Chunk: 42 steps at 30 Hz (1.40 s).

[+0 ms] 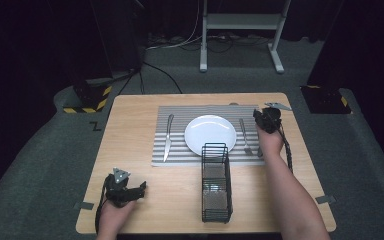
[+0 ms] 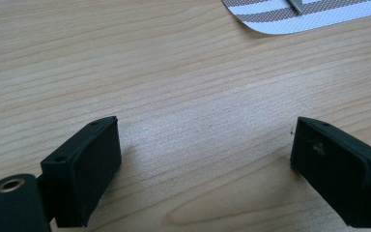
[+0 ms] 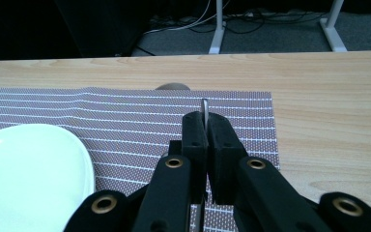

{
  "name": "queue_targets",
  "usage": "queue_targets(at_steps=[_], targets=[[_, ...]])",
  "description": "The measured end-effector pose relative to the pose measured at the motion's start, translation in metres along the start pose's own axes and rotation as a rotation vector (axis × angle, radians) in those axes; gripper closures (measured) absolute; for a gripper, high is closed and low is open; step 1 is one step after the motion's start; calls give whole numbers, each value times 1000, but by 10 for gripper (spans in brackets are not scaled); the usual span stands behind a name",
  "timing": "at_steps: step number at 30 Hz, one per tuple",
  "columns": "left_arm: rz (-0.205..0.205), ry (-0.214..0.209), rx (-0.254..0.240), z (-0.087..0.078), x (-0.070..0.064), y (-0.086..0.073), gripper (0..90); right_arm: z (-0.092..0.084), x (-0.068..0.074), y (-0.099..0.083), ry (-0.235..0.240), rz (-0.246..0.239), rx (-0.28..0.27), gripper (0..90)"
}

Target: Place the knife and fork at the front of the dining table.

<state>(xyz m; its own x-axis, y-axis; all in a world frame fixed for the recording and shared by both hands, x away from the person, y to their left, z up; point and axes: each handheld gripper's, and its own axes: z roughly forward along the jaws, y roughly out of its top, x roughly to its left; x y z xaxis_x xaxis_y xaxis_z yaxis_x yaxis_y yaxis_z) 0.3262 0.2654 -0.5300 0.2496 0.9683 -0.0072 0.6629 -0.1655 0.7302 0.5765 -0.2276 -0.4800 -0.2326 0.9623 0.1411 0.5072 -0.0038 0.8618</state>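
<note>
Count, relative to round white plate (image 1: 210, 134) (1): 1 striped grey placemat (image 1: 180, 117) under it; 1 metal knife (image 1: 168, 137) at left; 1 metal fork (image 1: 245, 136) at right; 1 black wire basket (image 1: 216, 186) on near side; 1 wooden table (image 1: 130, 115).

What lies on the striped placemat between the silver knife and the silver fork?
In the high view, the round white plate lies between the silver knife and the silver fork on the striped placemat.

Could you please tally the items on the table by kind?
Round white plates: 1
Silver metal knives: 1
Silver metal forks: 1
Grey striped placemats: 1
Black wire caddies: 1
Total: 5
</note>
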Motion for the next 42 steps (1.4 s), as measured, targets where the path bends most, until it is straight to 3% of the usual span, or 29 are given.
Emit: queue_targets(at_steps=[20,30,42], targets=[[4,-4,1,0,0,0,104,2,-9,3,-12,38,39,810],[4,-5,1,0,0,0,103,1,-8,1,-36,20,40,786],[5,-3,2,0,0,0,103,-10,-5,-2,-30,-11,39,750]])
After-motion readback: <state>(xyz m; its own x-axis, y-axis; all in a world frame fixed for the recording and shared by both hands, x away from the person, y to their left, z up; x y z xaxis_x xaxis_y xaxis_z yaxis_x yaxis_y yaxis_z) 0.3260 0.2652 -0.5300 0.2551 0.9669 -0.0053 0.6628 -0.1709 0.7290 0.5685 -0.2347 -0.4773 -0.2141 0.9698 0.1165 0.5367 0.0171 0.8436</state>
